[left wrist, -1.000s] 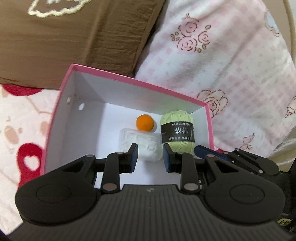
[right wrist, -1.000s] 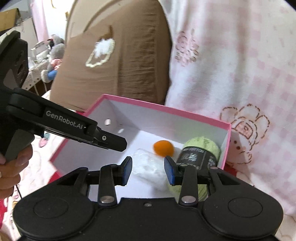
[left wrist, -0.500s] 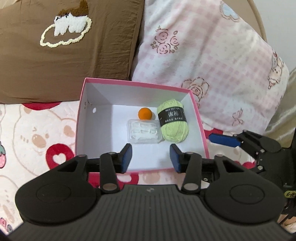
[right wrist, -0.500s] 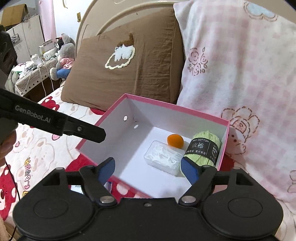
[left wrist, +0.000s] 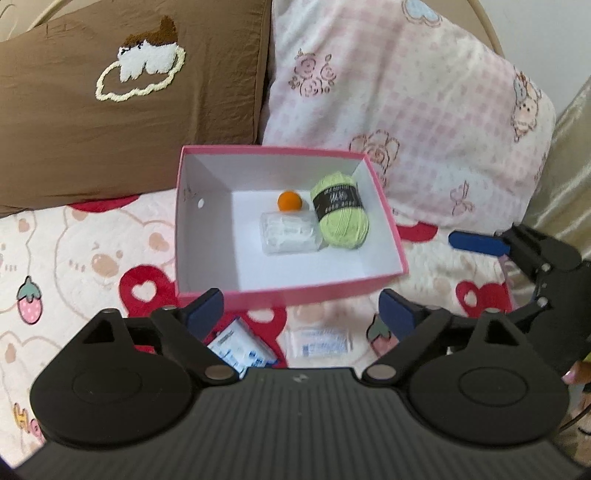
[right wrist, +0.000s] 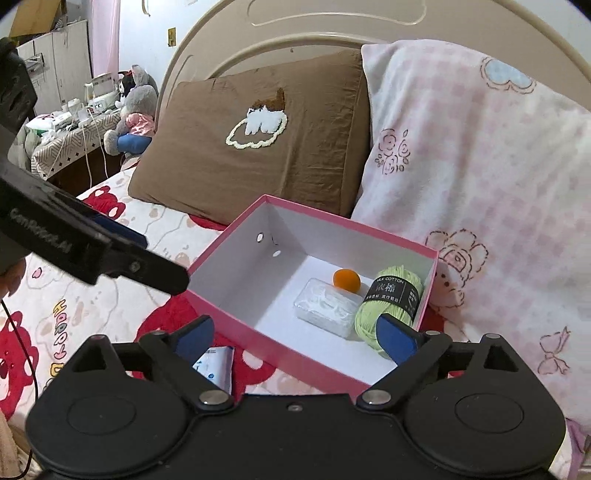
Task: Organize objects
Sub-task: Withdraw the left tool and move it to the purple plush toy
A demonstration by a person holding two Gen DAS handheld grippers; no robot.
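Packets come first: nearest us on the bed, a white-and-blue packet lies just in front of the pink box, with a second white sachet to its right. Our left claw hangs over them with its jaws spread wide and nothing between them; our right claw is likewise wide open and empty, at the near rim of the box. Farther in, against the right wall, sit a clear plastic case, a green yarn skein and, farthest, an orange ball. We judge the flat packets the trouble: on soft bedding a claw tip may press them into the blanket or pinch the fabric with them, and a low approach could nudge the light box or catch its near wall. Our two claws are also close enough to collide. The left view shows both packets, while the right view shows only one. The right view alone shows the headboard and, far left, a cluttered side table.
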